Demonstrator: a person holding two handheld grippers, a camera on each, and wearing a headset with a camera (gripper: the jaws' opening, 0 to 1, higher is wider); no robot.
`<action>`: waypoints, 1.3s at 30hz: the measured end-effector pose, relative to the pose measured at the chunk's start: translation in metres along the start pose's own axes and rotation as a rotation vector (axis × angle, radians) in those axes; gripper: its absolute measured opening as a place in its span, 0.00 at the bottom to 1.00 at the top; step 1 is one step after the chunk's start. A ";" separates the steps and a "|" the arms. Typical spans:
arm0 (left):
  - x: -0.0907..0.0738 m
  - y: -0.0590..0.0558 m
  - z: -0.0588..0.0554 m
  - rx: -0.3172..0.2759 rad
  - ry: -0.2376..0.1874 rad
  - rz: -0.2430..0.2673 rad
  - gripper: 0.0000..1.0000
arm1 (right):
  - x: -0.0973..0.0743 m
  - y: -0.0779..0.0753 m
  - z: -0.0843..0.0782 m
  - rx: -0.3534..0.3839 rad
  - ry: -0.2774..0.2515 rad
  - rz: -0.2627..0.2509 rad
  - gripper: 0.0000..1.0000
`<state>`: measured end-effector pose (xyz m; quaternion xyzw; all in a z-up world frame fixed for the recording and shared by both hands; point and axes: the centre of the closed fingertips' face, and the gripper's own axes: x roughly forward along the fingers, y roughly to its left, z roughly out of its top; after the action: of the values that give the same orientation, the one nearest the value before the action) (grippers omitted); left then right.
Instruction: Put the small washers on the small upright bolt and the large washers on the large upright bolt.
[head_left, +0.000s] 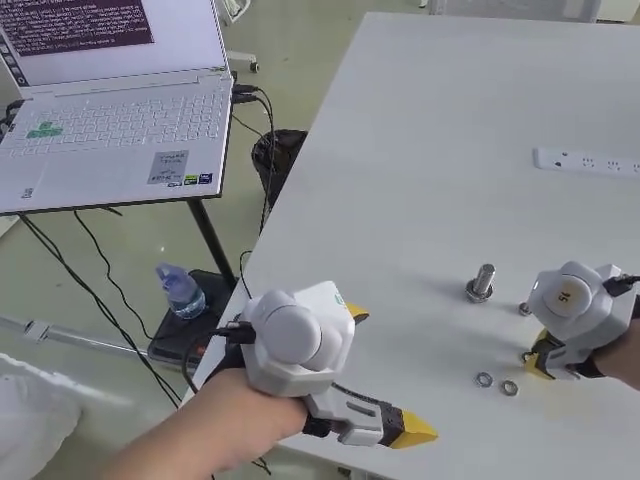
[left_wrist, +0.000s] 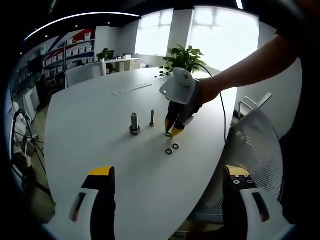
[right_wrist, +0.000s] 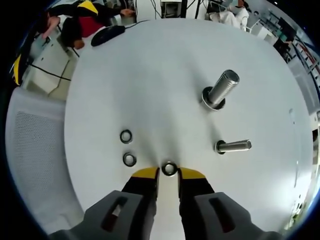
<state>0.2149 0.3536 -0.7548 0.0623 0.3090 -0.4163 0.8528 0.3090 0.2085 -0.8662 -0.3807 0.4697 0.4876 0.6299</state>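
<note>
Between the tips of your right tool lies one small flat steel ring washer on the white worktop. The jaws stand close on either side, but whether they pinch it cannot be told. It looks light, stiff and slick, so take it by its outer edge. You have three loose washers, counting the other two washers nearby. There are two bolts, the thick steel bolt and the thin steel bolt. Your left tool hangs wide open.

Bright even daylight, windows blown out white in the left gripper view, pale tabletop mildly glaring, soft faint shadow beside the large bolt, strong fisheye bending toward both gripper views' edges, near fingers slightly blurred, head view fairly sharp.
</note>
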 end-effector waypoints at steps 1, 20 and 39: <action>0.000 0.000 0.000 -0.002 -0.002 0.000 0.89 | 0.000 0.000 0.000 0.002 0.001 -0.001 0.16; -0.005 -0.004 -0.006 -0.001 0.011 0.001 0.85 | 0.003 -0.004 -0.001 -0.005 0.022 -0.011 0.13; -0.007 0.007 -0.001 0.005 0.002 0.032 0.88 | -0.010 -0.004 0.001 0.040 0.009 0.011 0.13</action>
<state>0.2162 0.3630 -0.7528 0.0697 0.3078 -0.4033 0.8590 0.3128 0.2058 -0.8566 -0.3677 0.4843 0.4798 0.6325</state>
